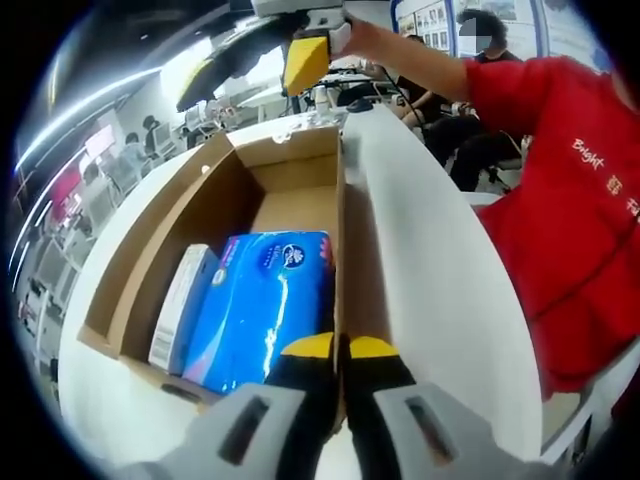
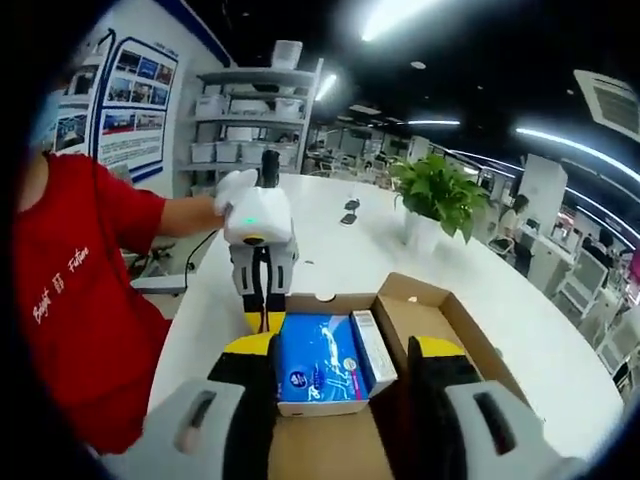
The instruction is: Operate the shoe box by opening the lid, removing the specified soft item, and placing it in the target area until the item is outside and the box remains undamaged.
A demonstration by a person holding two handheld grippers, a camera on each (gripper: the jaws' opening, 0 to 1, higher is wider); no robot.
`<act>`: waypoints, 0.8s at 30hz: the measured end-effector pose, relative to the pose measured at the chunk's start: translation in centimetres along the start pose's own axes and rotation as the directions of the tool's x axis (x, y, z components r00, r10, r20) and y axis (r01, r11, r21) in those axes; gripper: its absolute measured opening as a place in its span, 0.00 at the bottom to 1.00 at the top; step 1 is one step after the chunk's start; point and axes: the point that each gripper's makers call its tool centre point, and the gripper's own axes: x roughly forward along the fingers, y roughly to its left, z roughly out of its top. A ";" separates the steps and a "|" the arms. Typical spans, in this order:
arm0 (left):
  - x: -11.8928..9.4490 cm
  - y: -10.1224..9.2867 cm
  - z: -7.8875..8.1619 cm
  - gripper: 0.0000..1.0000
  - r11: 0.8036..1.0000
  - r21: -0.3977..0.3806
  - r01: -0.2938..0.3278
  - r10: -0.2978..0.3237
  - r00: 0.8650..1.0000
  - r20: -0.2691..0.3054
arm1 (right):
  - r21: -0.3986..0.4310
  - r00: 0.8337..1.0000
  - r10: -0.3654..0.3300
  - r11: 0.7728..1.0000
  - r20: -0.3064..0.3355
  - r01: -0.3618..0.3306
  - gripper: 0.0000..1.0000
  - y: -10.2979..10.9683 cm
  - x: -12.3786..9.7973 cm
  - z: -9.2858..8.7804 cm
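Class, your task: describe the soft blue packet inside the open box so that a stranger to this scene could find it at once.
Start at the round white table and find the open brown cardboard shoe box on it. Inside lies a glossy blue plastic tissue packet beside a slim white rectangular carton. The packet is the wider, softer, bright blue one; its neighbour is stiff, narrow and white.
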 end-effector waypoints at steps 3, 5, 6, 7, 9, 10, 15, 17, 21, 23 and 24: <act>0.0 0.0 -0.1 0.02 1.000 0.001 0.000 0.000 1.000 0.001 | 0.009 1.000 0.012 1.000 0.002 -0.012 0.53 0.0 0.2 0.0; 0.0 0.0 -0.1 0.02 1.000 0.001 -0.001 0.001 1.000 0.002 | 0.000 1.000 0.009 1.000 -0.014 -0.009 0.53 -0.1 0.6 -0.3; 0.0 0.0 -0.1 0.02 1.000 0.002 -0.002 0.002 1.000 0.002 | 0.001 1.000 0.011 1.000 -0.017 -0.011 0.52 0.0 0.9 -0.4; 0.0 -0.1 -0.1 0.02 1.000 0.002 -0.002 0.002 1.000 0.001 | 0.006 1.000 0.014 1.000 -0.023 -0.014 0.52 0.1 1.1 -0.6; 0.0 -0.1 -0.1 0.02 1.000 0.002 -0.003 0.003 1.000 0.001 | 0.005 1.000 0.012 1.000 -0.029 -0.011 0.50 0.2 1.6 -0.9; 0.0 -0.1 -0.1 0.02 1.000 0.002 -0.003 0.003 1.000 0.001 | 0.008 0.999 0.018 1.000 -0.032 -0.018 0.50 0.1 1.9 -1.1; -0.1 -0.3 -0.3 0.02 1.000 -0.001 -0.001 0.001 1.000 0.002 | 0.036 0.997 0.057 0.998 -0.052 -0.055 0.50 1.1 3.2 -1.9; -0.1 -0.4 -0.3 0.02 1.000 -0.004 0.001 -0.001 1.000 0.000 | 0.040 0.995 0.075 0.997 -0.071 -0.072 0.51 1.6 3.9 -2.4; -0.1 -0.6 -0.2 0.01 1.000 -0.006 0.003 -0.003 1.000 -0.001 | 0.052 0.988 0.098 0.994 -0.121 -0.092 0.53 1.4 5.6 -4.5; -0.1 -0.7 -0.2 0.01 1.000 -0.003 0.002 -0.002 1.000 0.001 | 0.040 0.982 0.108 0.994 -0.152 -0.104 0.53 1.5 6.1 -5.2; -0.1 -0.7 -0.2 0.01 1.000 -0.002 0.001 -0.001 1.000 0.001 | 0.036 0.983 0.110 0.994 -0.147 -0.106 0.53 1.7 6.4 -5.1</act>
